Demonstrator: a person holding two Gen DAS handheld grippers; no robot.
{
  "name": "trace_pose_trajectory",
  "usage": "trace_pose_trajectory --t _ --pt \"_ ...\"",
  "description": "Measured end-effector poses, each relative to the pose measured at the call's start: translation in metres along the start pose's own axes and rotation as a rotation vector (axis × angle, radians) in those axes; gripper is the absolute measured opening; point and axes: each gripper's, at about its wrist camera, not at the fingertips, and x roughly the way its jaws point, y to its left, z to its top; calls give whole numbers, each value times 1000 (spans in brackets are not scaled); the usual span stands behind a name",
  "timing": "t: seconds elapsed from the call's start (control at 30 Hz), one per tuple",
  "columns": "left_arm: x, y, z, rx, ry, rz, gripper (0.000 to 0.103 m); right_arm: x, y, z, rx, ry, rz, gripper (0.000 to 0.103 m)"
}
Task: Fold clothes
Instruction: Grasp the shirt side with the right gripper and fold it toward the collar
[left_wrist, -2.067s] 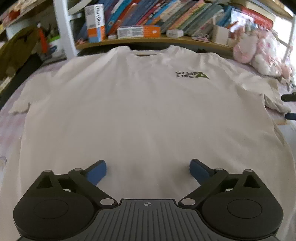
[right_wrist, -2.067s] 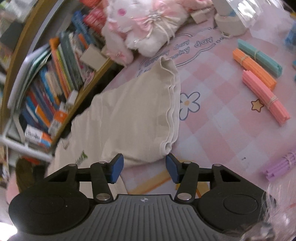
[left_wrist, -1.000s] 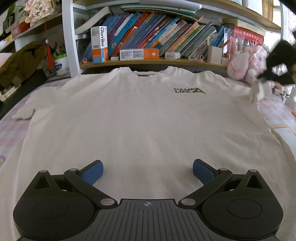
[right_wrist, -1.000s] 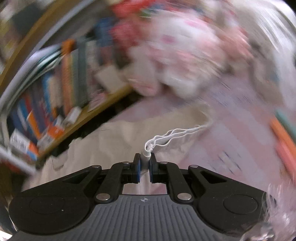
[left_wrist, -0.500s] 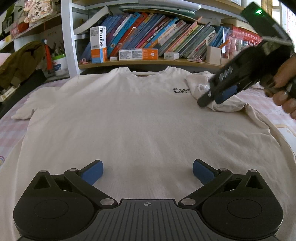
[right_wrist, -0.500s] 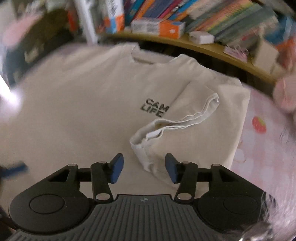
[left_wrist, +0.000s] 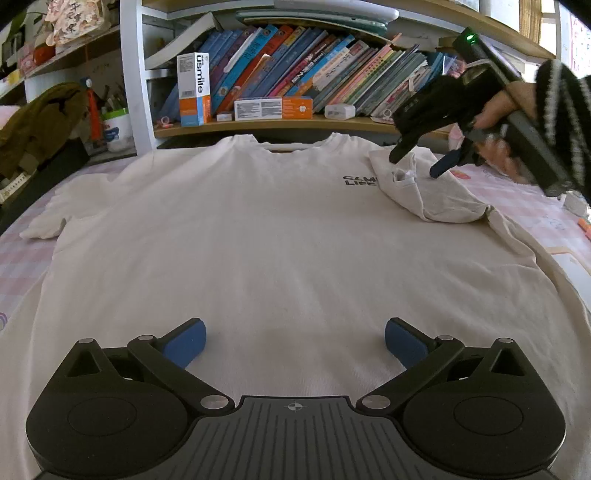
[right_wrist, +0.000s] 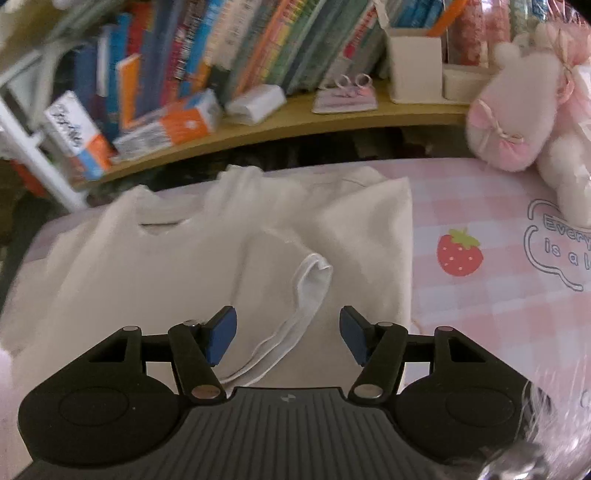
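Observation:
A cream T-shirt (left_wrist: 258, 240) with a dark chest print lies flat, front up, on a pink checked cover. Its right sleeve (left_wrist: 424, 192) lies folded inward over the chest, hem showing white (right_wrist: 295, 325). My left gripper (left_wrist: 293, 343) hovers open over the shirt's lower part, nothing between its blue pads. A person's hand holds my right gripper (left_wrist: 413, 164) just above the folded sleeve. In the right wrist view that gripper (right_wrist: 288, 336) has its jaws opening, with the sleeve hem lying loose below them, not pressed.
A low wooden shelf (left_wrist: 277, 123) with books and boxes runs behind the collar. A pink plush toy (right_wrist: 517, 122) sits at the far right on the checked cover (right_wrist: 498, 295). A dark garment (left_wrist: 33, 125) lies at the far left.
My right gripper carried the sleeve from the right side inward over the chest, let it go and opened. The sleeve now lies folded on the shirt. My left gripper stayed put.

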Motion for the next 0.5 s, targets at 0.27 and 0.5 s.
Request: trace_pose_trajectory --t 0.27,0.5 --pt "-1 1 -1 4 1 -2 103 5 2 17 160 -15 508 60" --pt "-1 1 -1 7 3 -1 103 -32 -7 7 85 -79 340 59"
